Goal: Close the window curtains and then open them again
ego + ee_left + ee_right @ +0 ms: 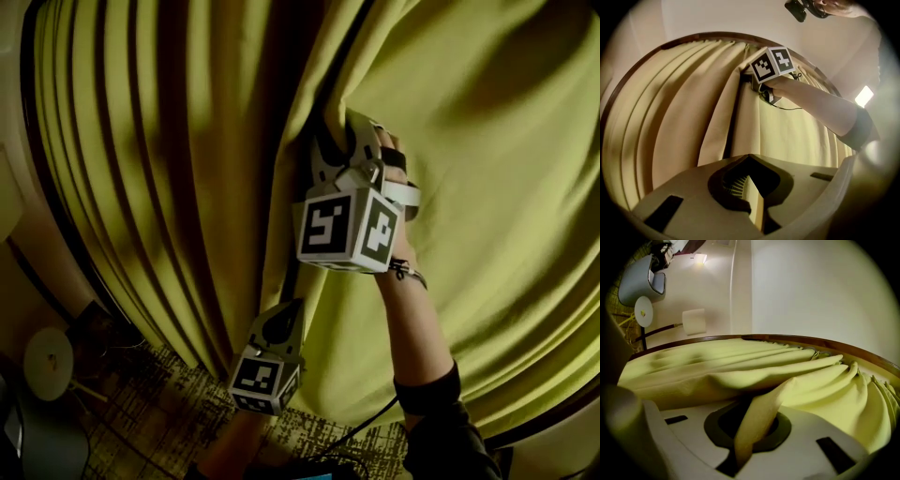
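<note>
Two yellow-green curtains hang side by side; the left curtain [141, 169] and the right curtain [487, 187] meet in a dark seam near the middle. My right gripper [333, 131] is high at that seam, shut on a fold of the right curtain's edge [761, 413]; its jaws [750, 446] pinch the cloth. Lower down, my left gripper [288, 307] is shut on a thin strip of curtain edge [757, 206] at the same seam. In the left gripper view the right gripper's marker cube [772, 63] and the person's forearm [820, 108] show above.
A dark patterned carpet [159, 412] lies below the curtains, with a small round white table [49, 361] at the lower left. A black cable [366, 429] trails by the person's sleeve. A brown curtain rail [811, 340] and a grey chair [640, 282] show in the right gripper view.
</note>
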`<state>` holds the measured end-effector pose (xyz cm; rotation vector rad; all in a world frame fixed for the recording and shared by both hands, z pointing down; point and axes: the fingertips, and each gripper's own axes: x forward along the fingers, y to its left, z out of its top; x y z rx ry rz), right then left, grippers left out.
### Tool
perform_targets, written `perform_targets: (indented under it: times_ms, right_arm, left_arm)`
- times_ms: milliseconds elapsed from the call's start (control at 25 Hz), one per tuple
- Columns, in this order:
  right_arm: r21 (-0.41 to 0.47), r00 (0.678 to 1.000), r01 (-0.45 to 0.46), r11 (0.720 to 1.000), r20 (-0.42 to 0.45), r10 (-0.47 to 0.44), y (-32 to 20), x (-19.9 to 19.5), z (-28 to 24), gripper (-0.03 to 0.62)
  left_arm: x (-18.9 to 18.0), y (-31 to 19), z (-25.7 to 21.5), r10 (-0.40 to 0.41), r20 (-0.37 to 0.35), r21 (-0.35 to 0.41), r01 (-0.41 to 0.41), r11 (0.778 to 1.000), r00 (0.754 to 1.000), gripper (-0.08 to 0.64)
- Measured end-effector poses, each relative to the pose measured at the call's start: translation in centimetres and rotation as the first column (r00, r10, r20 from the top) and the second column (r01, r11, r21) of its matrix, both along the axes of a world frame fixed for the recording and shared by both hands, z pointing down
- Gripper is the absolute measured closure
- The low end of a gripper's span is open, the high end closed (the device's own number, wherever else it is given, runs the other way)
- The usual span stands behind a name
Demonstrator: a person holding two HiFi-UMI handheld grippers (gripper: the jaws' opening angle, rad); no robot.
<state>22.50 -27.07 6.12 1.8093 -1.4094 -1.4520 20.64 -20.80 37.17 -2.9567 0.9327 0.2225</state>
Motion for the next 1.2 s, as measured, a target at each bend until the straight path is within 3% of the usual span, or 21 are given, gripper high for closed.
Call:
perform_targets:
  times_ms: [240, 360, 640, 800, 880, 960, 1000, 1200]
  right_arm:
    - [-0.006, 0.998, -0.052, 0.999, 0.020, 0.052, -2.5, 0.4, -3.3, 0.556]
    - [-0.019, 0.994, -0.095, 0.995, 0.048, 0.095, -1.1, 1.4, -3.2, 0.554]
    - [-0.019, 0.965, -0.203, 0.979, 0.167, 0.204, 2.1, 2.7, -2.1, 0.540]
    - [-0.005, 0.939, -0.234, 0.972, 0.259, 0.227, 2.6, 3.6, -2.6, 0.528]
    - [-0.007, 0.921, -0.237, 0.971, 0.315, 0.228, 2.5, 4.8, -2.2, 0.481]
    - [-0.027, 0.903, -0.233, 0.972, 0.366, 0.227, 2.7, 6.6, -0.8, 0.334]
    - [-0.040, 0.894, -0.233, 0.972, 0.386, 0.230, 3.1, 7.6, 0.2, 0.302]
    - [-0.048, 0.857, -0.220, 0.974, 0.468, 0.217, 9.5, 9.3, 4.6, 0.275]
  left_arm:
    - [-1.2, -2.5, -4.9, 0.032, -0.022, -0.024, -0.032, 0.999, 0.999, 0.572]
    - [-1.7, -0.7, -5.9, 0.063, -0.024, -0.028, -0.064, 0.998, 0.998, 0.572]
    - [-4.0, 1.2, -3.7, 0.183, 0.035, -0.048, -0.181, 0.982, 0.982, 0.571]
    - [-6.0, -0.9, -3.1, 0.172, 0.049, -0.072, -0.169, 0.983, 0.984, 0.571]
    - [-6.8, -2.3, -2.8, 0.160, 0.045, -0.090, -0.156, 0.984, 0.986, 0.572]
    - [-6.9, -3.0, -1.8, 0.152, 0.059, -0.108, -0.145, 0.984, 0.987, 0.571]
    - [-6.9, -3.0, -1.1, 0.148, 0.070, -0.115, -0.139, 0.984, 0.987, 0.572]
    - [-8.9, -0.5, 1.8, 0.120, 0.123, -0.138, -0.103, 0.985, 0.985, 0.572]
